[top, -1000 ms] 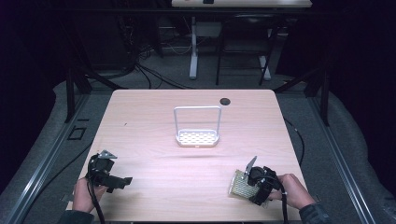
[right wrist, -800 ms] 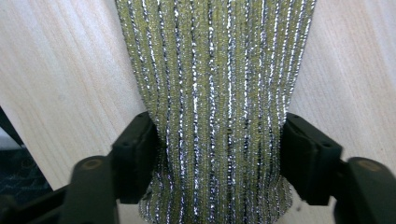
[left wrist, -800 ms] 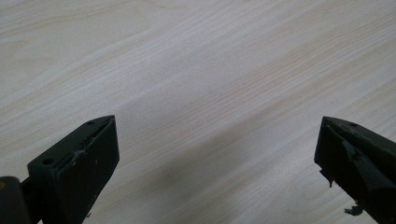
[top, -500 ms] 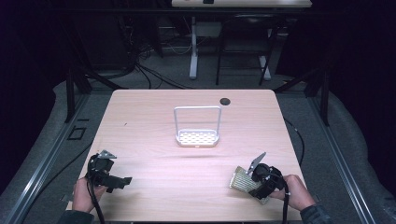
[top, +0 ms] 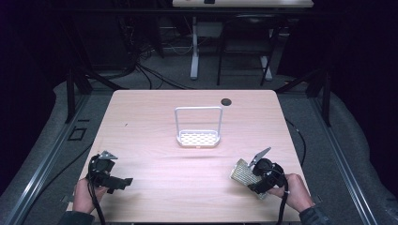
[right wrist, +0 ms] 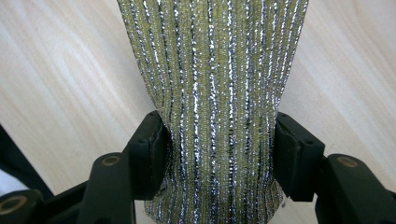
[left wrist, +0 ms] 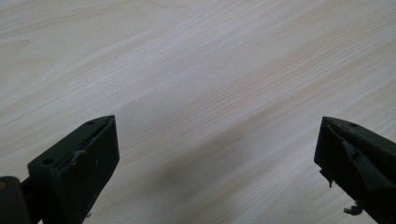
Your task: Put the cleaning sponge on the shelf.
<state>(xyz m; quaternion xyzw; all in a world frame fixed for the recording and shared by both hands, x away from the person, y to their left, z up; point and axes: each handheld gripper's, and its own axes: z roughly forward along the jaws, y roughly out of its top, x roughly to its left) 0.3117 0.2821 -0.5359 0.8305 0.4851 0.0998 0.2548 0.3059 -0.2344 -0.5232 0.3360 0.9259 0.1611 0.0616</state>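
A scouring pad (right wrist: 210,70) with yellow-green and silver stripes lies near the front right of the wooden table (top: 155,117). My right gripper (right wrist: 217,144) is shut on it, and both pads pinch its near end so that it narrows between them. In the high view the pad (top: 241,171) sticks out to the left of the right gripper (top: 253,180), which a hand holds low over the table. My left gripper (top: 124,182) rests at the front left, held by the other hand. Its jaws stand wide open over bare wood, with nothing between them (left wrist: 217,154).
A white wire rack (top: 198,138) with a tall handle loop and a perforated base stands at the table's middle. A small dark round hole (top: 226,101) sits near the far edge. Dark floor, cables and table legs lie beyond the table.
The right gripper has closed onto the scouring pad, and the pad has shifted slightly toward the table's middle. The left gripper has kept still.
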